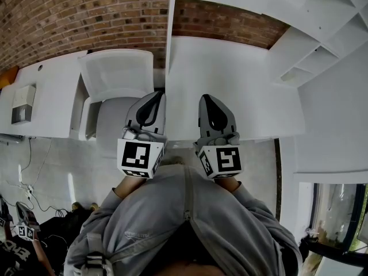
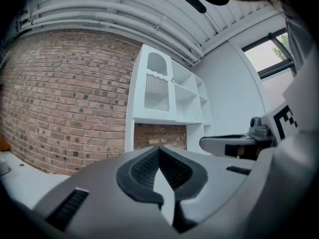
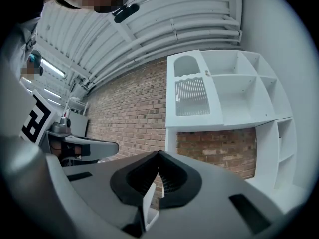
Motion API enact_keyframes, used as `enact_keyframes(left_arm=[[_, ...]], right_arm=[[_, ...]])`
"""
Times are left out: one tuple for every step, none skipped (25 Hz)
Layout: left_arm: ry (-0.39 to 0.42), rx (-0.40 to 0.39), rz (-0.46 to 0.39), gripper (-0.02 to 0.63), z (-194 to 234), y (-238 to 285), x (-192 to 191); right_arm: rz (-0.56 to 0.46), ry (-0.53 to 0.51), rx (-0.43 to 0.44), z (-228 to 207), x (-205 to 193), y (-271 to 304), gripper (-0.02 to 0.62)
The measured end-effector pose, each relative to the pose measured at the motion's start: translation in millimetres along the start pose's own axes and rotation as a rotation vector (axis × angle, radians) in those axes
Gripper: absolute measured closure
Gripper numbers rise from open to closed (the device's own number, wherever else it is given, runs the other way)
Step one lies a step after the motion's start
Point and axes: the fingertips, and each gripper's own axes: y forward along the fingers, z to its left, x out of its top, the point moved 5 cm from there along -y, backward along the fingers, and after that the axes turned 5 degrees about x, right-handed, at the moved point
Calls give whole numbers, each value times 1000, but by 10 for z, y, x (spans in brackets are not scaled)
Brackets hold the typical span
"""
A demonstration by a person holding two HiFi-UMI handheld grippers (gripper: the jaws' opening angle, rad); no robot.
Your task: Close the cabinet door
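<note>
Approach is judged in hand: the left gripper (image 1: 153, 105) and right gripper (image 1: 211, 105) are held level over the white desk (image 1: 241, 68), jaws pressed together on nothing, well apart from the cabinet door (image 3: 192, 91) at the shelf unit's (image 3: 249, 88) upper left, so a raised reach and push is called for.

A brick wall (image 1: 69, 16) backs white counters (image 1: 52, 99) under a ribbed ceiling (image 2: 124, 9), possibly a window (image 2: 264, 56).
</note>
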Motion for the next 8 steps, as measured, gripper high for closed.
enact_keyframes(left_arm=[[1, -3, 0, 600, -18, 12, -2], [1, -6, 0, 600, -34, 24, -4], [0, -8, 1, 600, -46, 38, -4], [-1, -10, 1, 600, -56, 52, -4], [-2, -12, 2, 600, -66, 65, -8], [-4, -16, 3, 600, -75, 78, -15], [-5, -19, 5, 600, -84, 90, -23], [-7, -22, 7, 600, -92, 101, -33]], right_arm=[[0, -2, 2, -14, 0, -4, 569], [0, -3, 3, -26, 3, -6, 569], [0, -4, 4, -39, 6, -5, 569], [-1, -6, 5, -52, 10, -1, 569], [-1, -7, 5, -67, 13, 2, 569], [-2, -6, 3, -82, 15, 4, 569], [-2, -5, 1, -96, 16, 6, 569], [-2, -3, -2, -111, 17, 8, 569]])
